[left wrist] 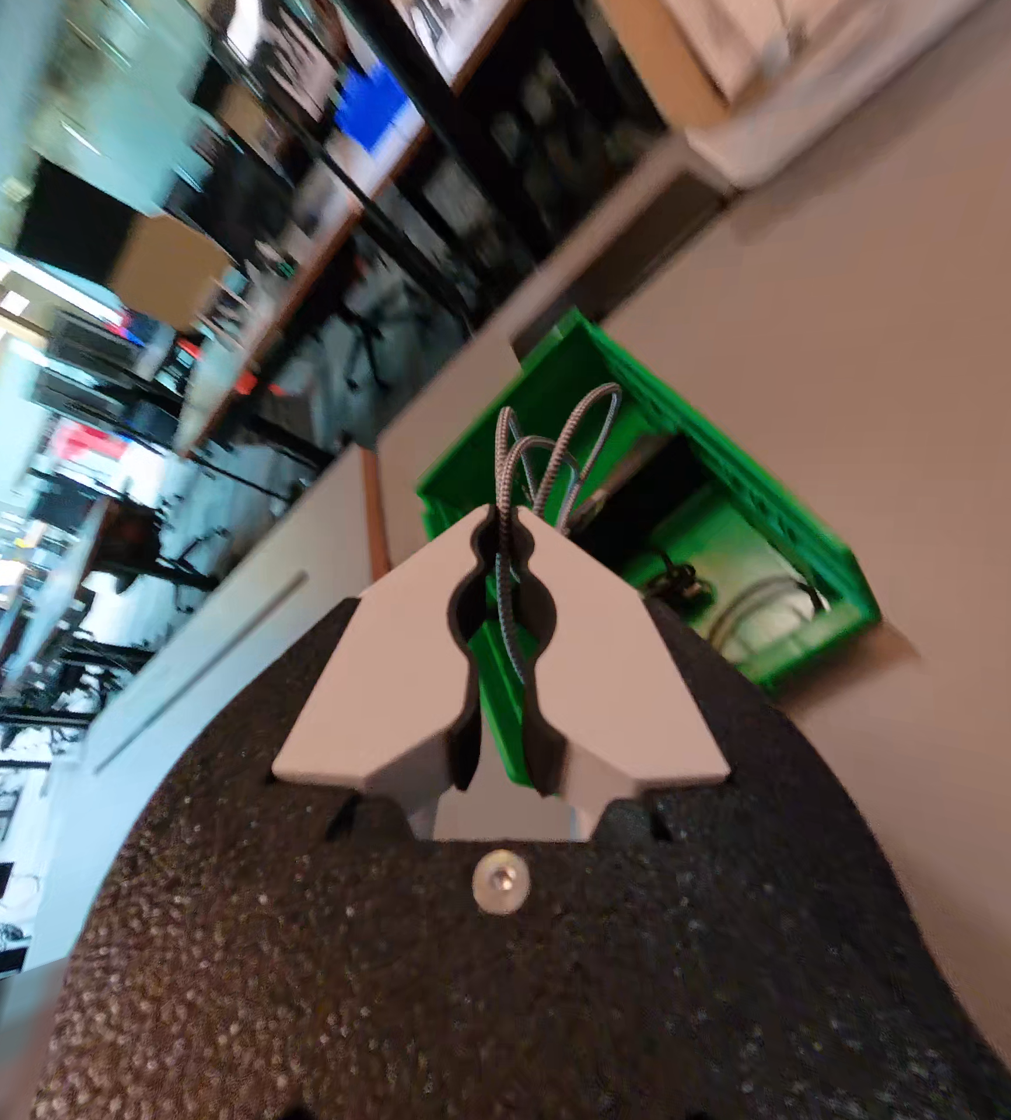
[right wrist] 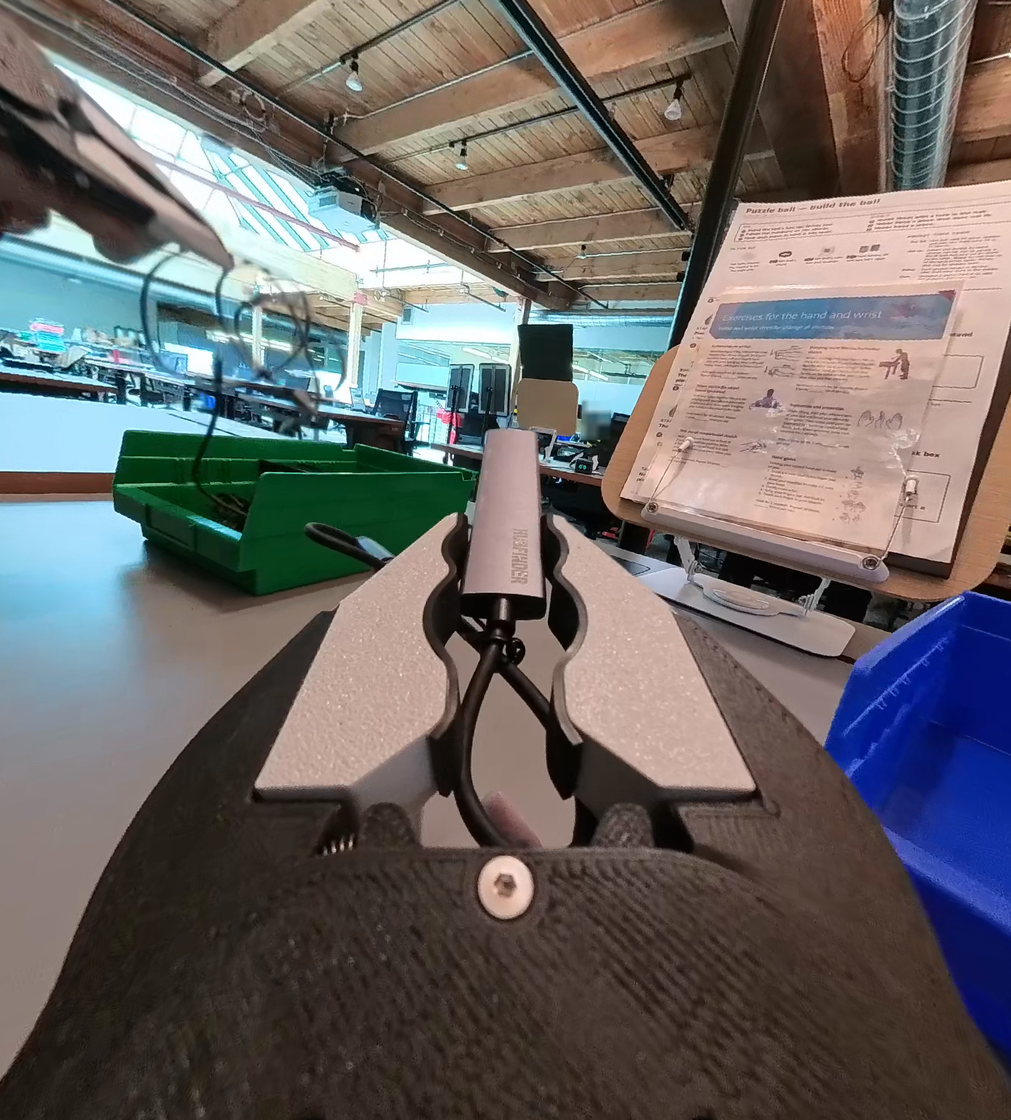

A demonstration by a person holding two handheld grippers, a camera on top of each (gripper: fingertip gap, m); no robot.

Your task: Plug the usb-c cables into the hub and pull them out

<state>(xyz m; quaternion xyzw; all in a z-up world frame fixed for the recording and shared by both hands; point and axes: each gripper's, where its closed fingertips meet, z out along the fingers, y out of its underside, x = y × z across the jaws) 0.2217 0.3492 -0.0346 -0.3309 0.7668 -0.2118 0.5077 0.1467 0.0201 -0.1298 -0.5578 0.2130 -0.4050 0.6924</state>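
Observation:
My left gripper (left wrist: 506,515) is shut on a grey braided usb-c cable (left wrist: 557,451), whose loops rise above the fingertips over a green bin (left wrist: 794,503). In the right wrist view the left gripper (right wrist: 212,254) is raised at the upper left, blurred, with dark cable loops (right wrist: 212,376) hanging from it into the green bin (right wrist: 284,521). My right gripper (right wrist: 506,521) is shut on a grey metal hub (right wrist: 506,521), which points forward and up. The hub's own black lead (right wrist: 478,715) loops back between the fingers.
A blue bin (right wrist: 963,788) stands close on the right. A document stand with printed sheets (right wrist: 818,412) is behind it. The grey table (right wrist: 66,666) stretches to the left. More dark cables lie inside the green bin (left wrist: 678,582). An office hall lies beyond. Across from one pair of fingers to the other is roughly 35 cm.

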